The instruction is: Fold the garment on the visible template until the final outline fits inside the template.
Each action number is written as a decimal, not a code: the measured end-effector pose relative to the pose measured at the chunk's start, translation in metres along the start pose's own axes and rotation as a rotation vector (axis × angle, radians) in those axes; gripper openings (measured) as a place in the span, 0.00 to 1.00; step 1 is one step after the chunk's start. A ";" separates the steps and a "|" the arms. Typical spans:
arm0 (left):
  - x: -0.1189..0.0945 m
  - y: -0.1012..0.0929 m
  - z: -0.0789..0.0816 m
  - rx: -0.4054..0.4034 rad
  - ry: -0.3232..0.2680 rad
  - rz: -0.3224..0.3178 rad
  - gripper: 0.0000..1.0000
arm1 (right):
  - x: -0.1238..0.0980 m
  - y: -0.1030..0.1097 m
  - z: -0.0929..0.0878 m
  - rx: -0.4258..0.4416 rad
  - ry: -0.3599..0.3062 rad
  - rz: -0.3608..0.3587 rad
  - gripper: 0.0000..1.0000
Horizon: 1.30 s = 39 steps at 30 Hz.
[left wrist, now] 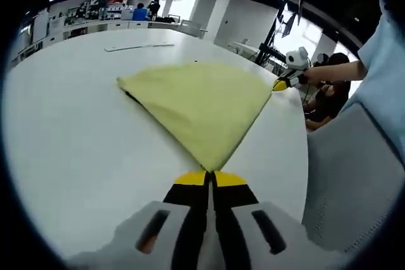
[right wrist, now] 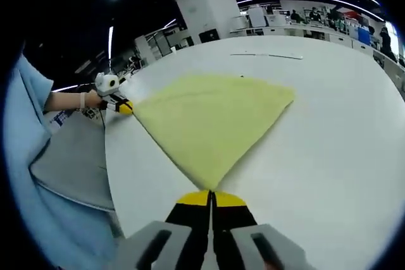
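Garment (left wrist: pixel 202 109) in pale yellow lies flat on the white surface (left wrist: pixel 76 150), pulled into a fan or wedge shape, with one corner pinched by each gripper. In the left gripper view, the left gripper (left wrist: pixel 211 178) rises from 6 o'clock with its yellow-tipped jaws pressed together on the nearest corner of the cloth; from there the fabric widens toward 12 o'clock, its far edge running from about 10 o'clock to 2 o'clock. The cloth looks smooth, with a faint crease and a darker fold line along its edge at 10 o'clock. At 2 o'clock the other gripper (left wrist: pixel 283 83) clamps the far corner at the rim of the surface, with a hand (left wrist: pixel 316 75) behind it.

In the right gripper view, the right gripper (right wrist: pixel 211 198) at 6 o'clock has its jaws closed on the near point of the garment (right wrist: pixel 212 121), which spreads out toward 12 o'clock over the surface (right wrist: pixel 329 143). At 9 o'clock the left gripper (right wrist: pixel 121 107) holds the other corner. A thin strip (right wrist: pixel 266 55) lies on the surface beyond the cloth, near 1 o'clock.
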State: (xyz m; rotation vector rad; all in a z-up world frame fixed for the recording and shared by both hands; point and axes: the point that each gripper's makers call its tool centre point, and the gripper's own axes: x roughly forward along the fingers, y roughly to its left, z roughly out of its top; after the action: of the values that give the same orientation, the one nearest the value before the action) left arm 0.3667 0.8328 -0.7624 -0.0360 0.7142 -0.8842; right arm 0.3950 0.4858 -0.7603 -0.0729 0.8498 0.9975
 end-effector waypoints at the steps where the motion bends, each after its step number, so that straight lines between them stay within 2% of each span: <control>1: -0.002 -0.002 -0.001 -0.008 -0.004 0.001 0.00 | -0.001 0.002 -0.002 -0.003 0.002 0.003 0.00; 7: -0.004 -0.005 -0.007 -0.029 -0.018 0.019 0.00 | -0.001 -0.004 -0.005 0.013 -0.007 0.007 0.00; 12: -0.002 -0.003 -0.006 -0.118 -0.026 0.046 0.00 | -0.001 -0.007 -0.005 0.017 -0.010 -0.003 0.00; 15: -0.006 -0.004 -0.004 -0.117 -0.037 0.055 0.01 | -0.004 -0.010 -0.004 -0.007 -0.018 -0.021 0.00; 17: -0.009 -0.004 -0.003 -0.129 -0.043 0.062 0.03 | -0.009 -0.011 -0.001 0.004 -0.033 -0.038 0.06; 19: -0.015 -0.001 0.004 -0.147 -0.081 0.095 0.10 | -0.014 -0.010 0.003 0.004 -0.052 -0.059 0.17; 22: -0.022 0.003 0.015 -0.136 -0.133 0.139 0.31 | -0.019 -0.012 0.009 -0.008 -0.086 -0.094 0.41; 23: -0.024 0.002 0.017 -0.134 -0.137 0.140 0.41 | -0.019 -0.012 0.010 -0.005 -0.090 -0.100 0.49; 24: -0.025 0.000 0.019 -0.129 -0.146 0.142 0.46 | -0.020 -0.011 0.012 -0.006 -0.100 -0.108 0.56; 26: -0.026 -0.002 0.026 -0.105 -0.164 0.144 0.54 | -0.019 -0.013 0.013 -0.008 -0.108 -0.134 0.65; 27: -0.027 0.000 0.029 -0.067 -0.170 0.164 0.59 | -0.019 -0.014 0.014 -0.018 -0.115 -0.146 0.71; 28: -0.026 -0.001 0.031 -0.054 -0.174 0.165 0.67 | -0.018 -0.012 0.014 -0.023 -0.121 -0.148 0.76; 29: -0.025 -0.002 0.032 -0.060 -0.171 0.175 0.80 | -0.018 -0.012 0.015 -0.019 -0.124 -0.152 0.82; 31: -0.023 -0.001 0.034 -0.045 -0.174 0.196 0.96 | -0.017 -0.011 0.017 -0.013 -0.140 -0.163 0.94; 32: -0.023 -0.002 0.035 -0.033 -0.170 0.194 0.97 | -0.017 -0.010 0.018 -0.016 -0.150 -0.174 0.99; 39: -0.023 -0.007 0.031 -0.021 -0.154 0.187 0.99 | -0.022 -0.005 0.023 -0.031 -0.169 -0.196 1.00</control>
State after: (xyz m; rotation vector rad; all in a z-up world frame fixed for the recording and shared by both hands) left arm 0.3704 0.8365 -0.7238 -0.0550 0.5725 -0.6869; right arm 0.4065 0.4776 -0.7317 -0.0949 0.6590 0.8207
